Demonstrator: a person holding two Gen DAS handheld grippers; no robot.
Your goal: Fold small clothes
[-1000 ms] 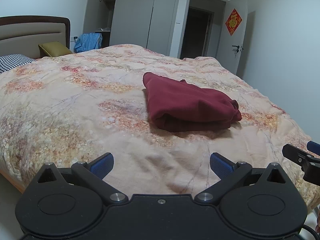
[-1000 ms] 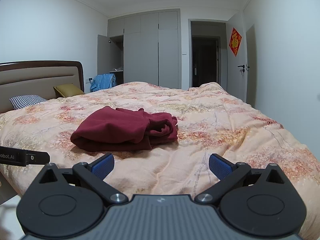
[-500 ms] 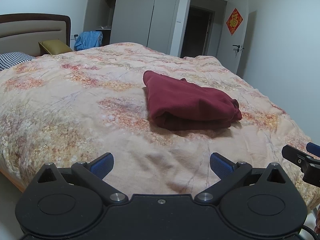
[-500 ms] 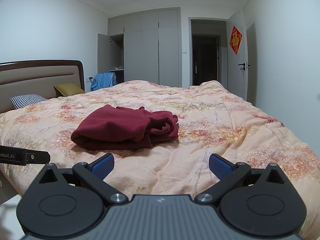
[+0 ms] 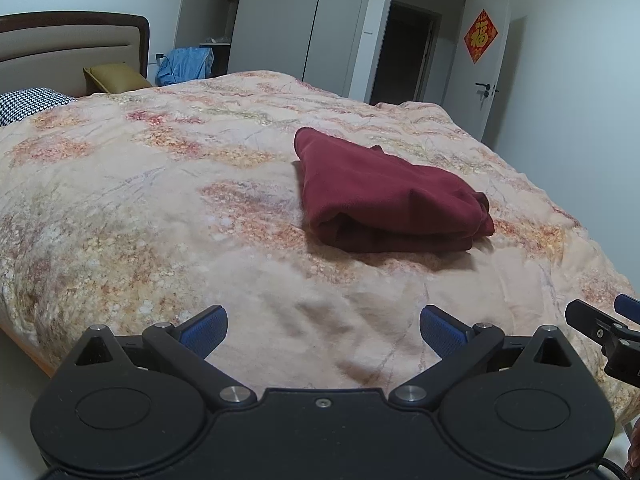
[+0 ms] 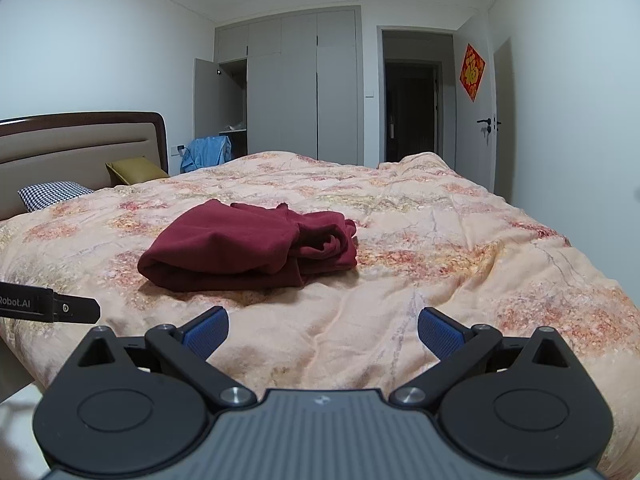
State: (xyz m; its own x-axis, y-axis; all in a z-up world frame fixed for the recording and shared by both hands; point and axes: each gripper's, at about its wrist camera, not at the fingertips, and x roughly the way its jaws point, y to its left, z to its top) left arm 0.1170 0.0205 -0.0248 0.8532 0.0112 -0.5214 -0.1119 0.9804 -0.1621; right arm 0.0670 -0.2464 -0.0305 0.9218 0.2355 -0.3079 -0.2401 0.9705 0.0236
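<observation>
A dark red garment [image 5: 384,196] lies folded in a bundle on the bed [image 5: 160,208], resting on the flowered quilt toward the foot end, well away from the headboard [image 6: 80,140]. The left tongs [image 5: 323,326] and the right tongs [image 6: 323,326] are both spread wide and hold nothing, near the bed's edge and apart from the garment.

Bed [image 5: 160,208] covered by a peach floral quilt [image 6: 440,248], wrinkled all over. Folded dark red garment [image 5: 380,196] lies on the quilt, right of middle in left wrist view. At the head end by the headboard [image 6: 80,144]: houndstooth pillow [image 6: 52,194] and olive cushion [image 6: 136,170], just beside each other
</observation>
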